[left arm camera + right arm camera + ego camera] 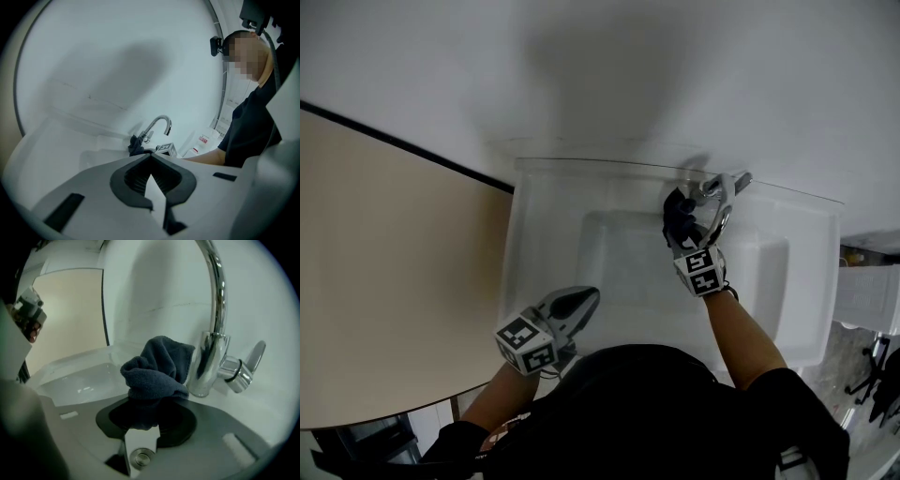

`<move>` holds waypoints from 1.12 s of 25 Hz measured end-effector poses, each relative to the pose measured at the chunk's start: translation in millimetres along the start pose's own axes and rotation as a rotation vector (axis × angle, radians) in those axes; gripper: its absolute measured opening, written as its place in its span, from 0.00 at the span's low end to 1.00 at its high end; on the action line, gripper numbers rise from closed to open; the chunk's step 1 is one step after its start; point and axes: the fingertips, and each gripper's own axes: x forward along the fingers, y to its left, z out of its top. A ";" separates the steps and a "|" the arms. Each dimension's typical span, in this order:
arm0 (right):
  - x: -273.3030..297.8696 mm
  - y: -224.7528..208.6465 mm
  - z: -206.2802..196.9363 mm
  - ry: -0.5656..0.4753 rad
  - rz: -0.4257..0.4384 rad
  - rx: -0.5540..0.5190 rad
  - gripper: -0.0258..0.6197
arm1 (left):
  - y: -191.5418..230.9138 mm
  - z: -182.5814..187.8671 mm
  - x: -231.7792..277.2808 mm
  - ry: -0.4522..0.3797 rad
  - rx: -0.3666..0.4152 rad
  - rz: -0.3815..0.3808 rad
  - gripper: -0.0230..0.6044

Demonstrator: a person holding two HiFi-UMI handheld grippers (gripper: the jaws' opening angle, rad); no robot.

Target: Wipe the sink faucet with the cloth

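Observation:
A chrome gooseneck faucet [719, 190] [215, 310] with a side lever [253, 359] stands at the back rim of the white sink [525, 234]. My right gripper [682, 230] [150, 401] is shut on a bunched dark blue cloth [677, 208] [157, 371], which presses against the left side of the faucet's base. My left gripper [586, 298] [151, 159] hovers over the sink's front left part, jaws shut with nothing between them. The left gripper view shows the faucet [159, 124] and cloth [136, 145] from afar.
A beige surface [384, 281] lies left of the sink, with a white wall [628, 66] behind. A white container [867, 295] and a chair base [877, 375] sit at the far right. A packet with a red label [202, 140] lies beyond the sink.

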 end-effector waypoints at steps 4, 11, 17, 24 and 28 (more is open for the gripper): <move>8.8 -13.4 3.0 0.034 -0.133 -0.048 0.21 | 12.3 5.3 -8.7 -0.012 -0.010 -0.019 0.04; 9.8 9.6 15.7 0.067 -0.220 0.040 0.21 | 43.2 11.9 -36.7 -0.005 -0.010 -0.097 0.04; -2.2 -21.7 57.7 -0.112 -0.374 0.298 0.21 | 64.1 17.3 -63.8 0.013 0.001 -0.147 0.04; -0.2 -61.0 38.7 -0.150 -0.512 0.506 0.21 | 82.8 11.2 -80.4 0.041 0.004 -0.160 0.04; 10.0 -65.4 12.1 -0.121 -0.489 0.644 0.20 | 88.7 10.1 -86.5 0.042 -0.004 -0.153 0.04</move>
